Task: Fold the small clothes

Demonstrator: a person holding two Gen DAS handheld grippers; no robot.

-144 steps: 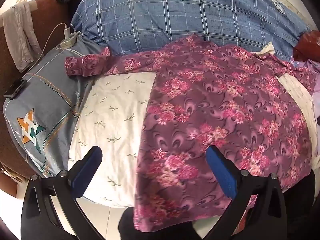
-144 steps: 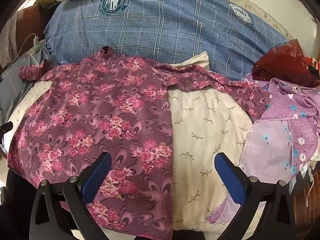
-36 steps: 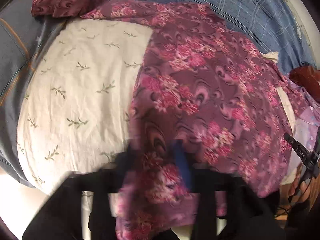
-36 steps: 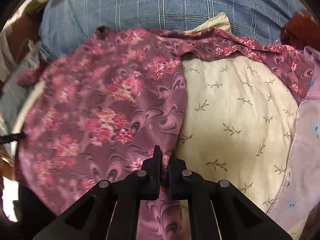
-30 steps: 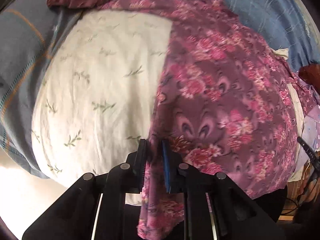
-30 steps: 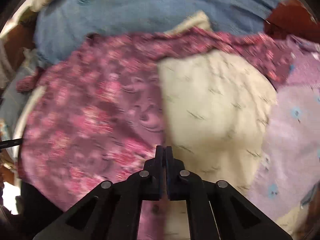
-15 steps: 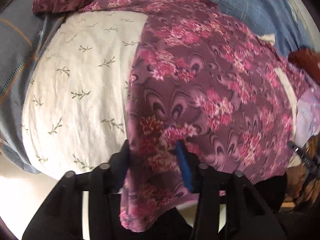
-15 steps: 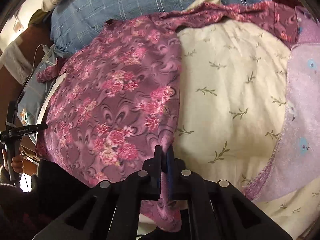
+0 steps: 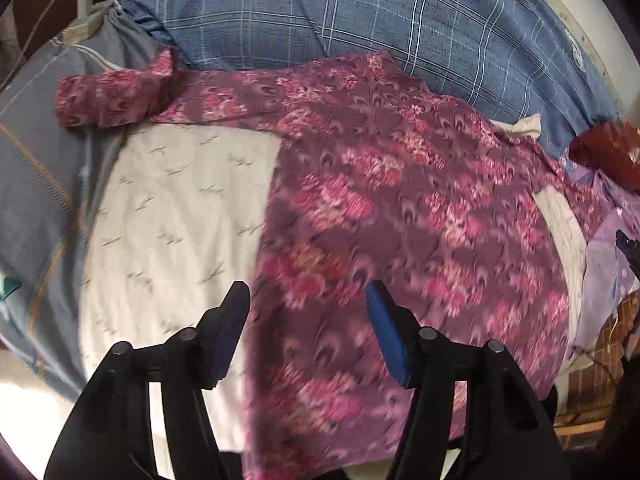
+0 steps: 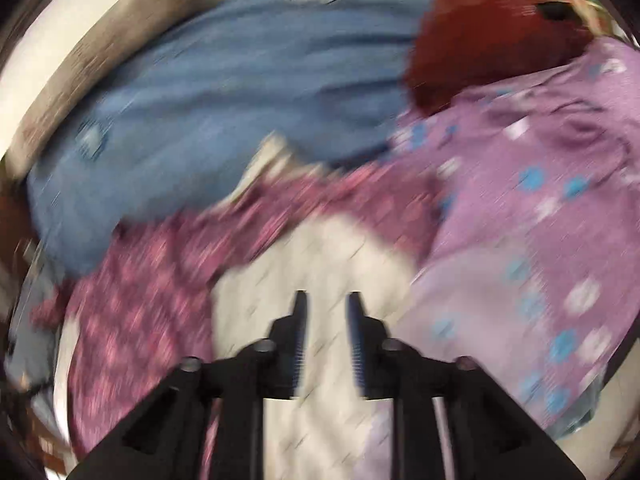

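A purple top with pink flowers (image 9: 400, 208) lies spread flat on a cream leaf-print pillow (image 9: 180, 216), its left sleeve (image 9: 108, 98) stretched out onto grey bedding. My left gripper (image 9: 308, 300) is open and empty above the top's lower left hem. In the blurred right wrist view the same top (image 10: 152, 280) lies left of centre. My right gripper (image 10: 326, 304) is open by a narrow gap and empty, above the cream pillow (image 10: 320, 264).
A blue checked blanket (image 9: 360, 12) lies behind the top. A lilac garment with blue dots (image 10: 520, 200) and a dark red cloth (image 10: 480, 32) lie on the right. A charger and cable (image 9: 80, 8) sit at the far left.
Both grippers were shut on the top's lower hem and have let it go. Both have opened and lifted back; the right one is swinging to the right.
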